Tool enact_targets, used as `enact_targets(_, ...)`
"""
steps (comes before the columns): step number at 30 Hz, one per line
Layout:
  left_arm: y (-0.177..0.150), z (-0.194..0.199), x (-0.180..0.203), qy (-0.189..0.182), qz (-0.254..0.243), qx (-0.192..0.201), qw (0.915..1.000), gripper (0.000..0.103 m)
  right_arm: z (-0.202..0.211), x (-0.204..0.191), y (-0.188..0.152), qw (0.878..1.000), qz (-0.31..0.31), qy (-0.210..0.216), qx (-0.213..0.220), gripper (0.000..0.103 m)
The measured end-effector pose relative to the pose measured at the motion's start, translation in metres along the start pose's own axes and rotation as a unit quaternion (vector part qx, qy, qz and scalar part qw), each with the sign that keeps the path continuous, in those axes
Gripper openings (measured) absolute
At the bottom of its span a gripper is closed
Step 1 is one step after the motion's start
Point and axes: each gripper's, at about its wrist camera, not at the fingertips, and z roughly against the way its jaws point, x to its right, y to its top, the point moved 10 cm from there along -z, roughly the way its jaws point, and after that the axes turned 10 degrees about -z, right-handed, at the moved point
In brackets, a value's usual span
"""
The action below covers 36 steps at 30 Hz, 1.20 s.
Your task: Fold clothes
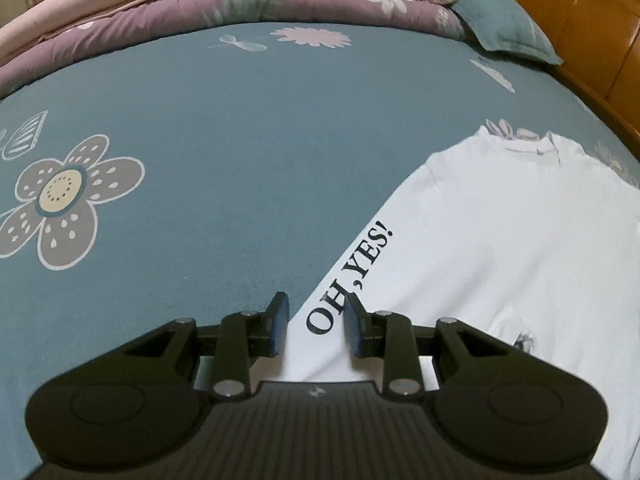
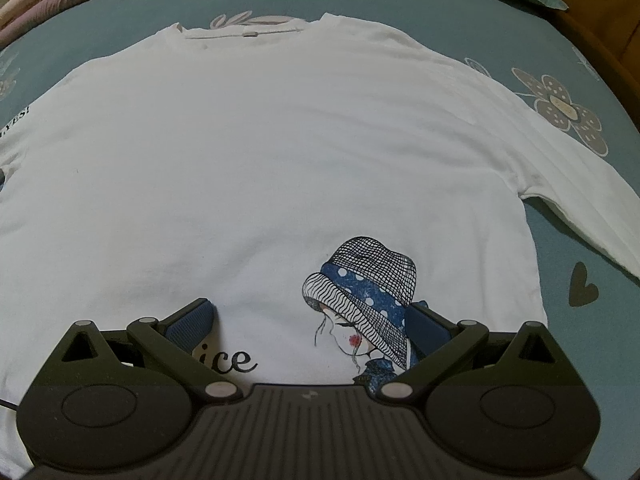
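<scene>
Right hand-held gripper [image 2: 312, 322]: nearest the right wrist camera, jaws spread wide with nothing between them, poised over the lower front of the shirt, either side of the printed girl in a hat.
Left hand-held gripper [image 1: 316, 322]: jaws parted by a narrow gap and empty, hovering over the edge of the sleeve that carries the "OH, YES!" lettering; whether the pads touch the cloth I cannot tell.
White shirt [image 2: 256, 152]: a long-sleeved top lying front up and spread flat on the bed [image 1: 248, 152], neckline at the far side, hem towards the cameras, both sleeves angled outward. No fold shows in it.
Right sleeve [image 2: 580, 184]: lies out over the sheet, clear of the body panel.
Handling, as a judgement: thin knit cotton, light and limp. It should drape and sag from any pinch, and a single layer may slide on the smooth sheet or drag the rest along.
Where to grip, as a judgement: seams and edges offer the firmest pinch, namely the hem corners, shoulder points or cuffs; the middle of the panel would only bunch.
Risk: a pinch may catch the bed sheet together with the shirt.
Bedding: folded quilts [image 1: 240, 8] and a pillow [image 1: 508, 28] lie at the far end, well apart from the shirt.
</scene>
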Motion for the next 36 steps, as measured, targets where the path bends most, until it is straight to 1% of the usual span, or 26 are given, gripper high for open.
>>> enact_targets(3,0.002,-0.004,-0.001,0.002,-0.006,-0.004,1.0,0.003,-0.001,-0.001,0.0,1.0,0.0,-0.001,-0.001,0.103)
enact_targets(8,0.006,-0.011,-0.002,0.004,-0.015,-0.012,0.9998,0.002,-0.002,-0.002,0.004,1.0,0.0,-0.003,-0.002,0.103)
enact_targets(10,0.011,-0.013,-0.011,0.019,0.01,-0.003,0.9998,0.004,-0.002,-0.003,0.004,1.0,-0.001,-0.004,-0.003,0.103)
enact_targets(12,0.008,-0.003,-0.007,0.021,0.016,0.008,0.9996,0.004,-0.002,-0.003,0.004,1.0,-0.002,-0.005,-0.005,0.103)
enact_targets(14,0.005,0.006,-0.003,0.023,0.022,0.019,0.9993,0.006,-0.002,-0.003,0.004,1.0,-0.003,-0.005,-0.005,0.103)
enact_targets(16,0.002,0.016,0.002,0.025,0.028,0.03,0.9988,0.017,-0.002,-0.004,0.004,1.0,-0.004,-0.005,-0.004,0.103)
enact_targets(17,0.0,0.021,0.004,0.026,0.031,0.036,0.9985,0.02,-0.002,-0.004,0.004,1.0,-0.004,-0.005,-0.004,0.103)
enact_targets(19,-0.003,0.03,0.008,0.028,0.038,0.047,0.9978,0.022,-0.002,-0.004,0.003,1.0,-0.005,-0.005,-0.005,0.103)
enact_targets(22,-0.034,0.033,-0.014,0.049,0.081,0.04,0.9947,0.024,-0.003,-0.004,0.003,1.0,-0.005,-0.004,-0.005,0.103)
enact_targets(25,-0.066,0.035,-0.035,0.07,0.125,0.034,0.9892,0.023,-0.003,-0.004,0.001,1.0,-0.005,-0.002,-0.004,0.103)
enact_targets(28,-0.082,0.052,-0.072,0.133,0.166,0.018,0.977,0.022,-0.003,-0.004,0.001,1.0,-0.005,-0.002,-0.006,0.103)
enact_targets(32,-0.08,0.069,-0.072,0.14,0.176,0.02,0.9742,0.025,-0.003,-0.005,0.0,1.0,-0.004,-0.002,-0.006,0.103)
enact_targets(33,-0.076,0.07,-0.061,0.126,0.165,0.027,0.9779,0.031,-0.003,-0.005,0.0,1.0,-0.005,-0.003,-0.004,0.103)
enact_targets(34,-0.071,0.071,-0.05,0.112,0.153,0.033,0.9813,0.043,-0.003,-0.006,-0.001,1.0,-0.005,-0.004,-0.003,0.103)
enact_targets(35,-0.066,0.072,-0.038,0.097,0.142,0.039,0.9843,0.047,-0.003,-0.006,-0.001,1.0,-0.006,-0.004,-0.003,0.103)
enact_targets(36,-0.067,0.068,-0.027,0.085,0.132,0.037,0.987,0.051,-0.003,-0.006,-0.001,1.0,-0.006,-0.005,-0.001,0.103)
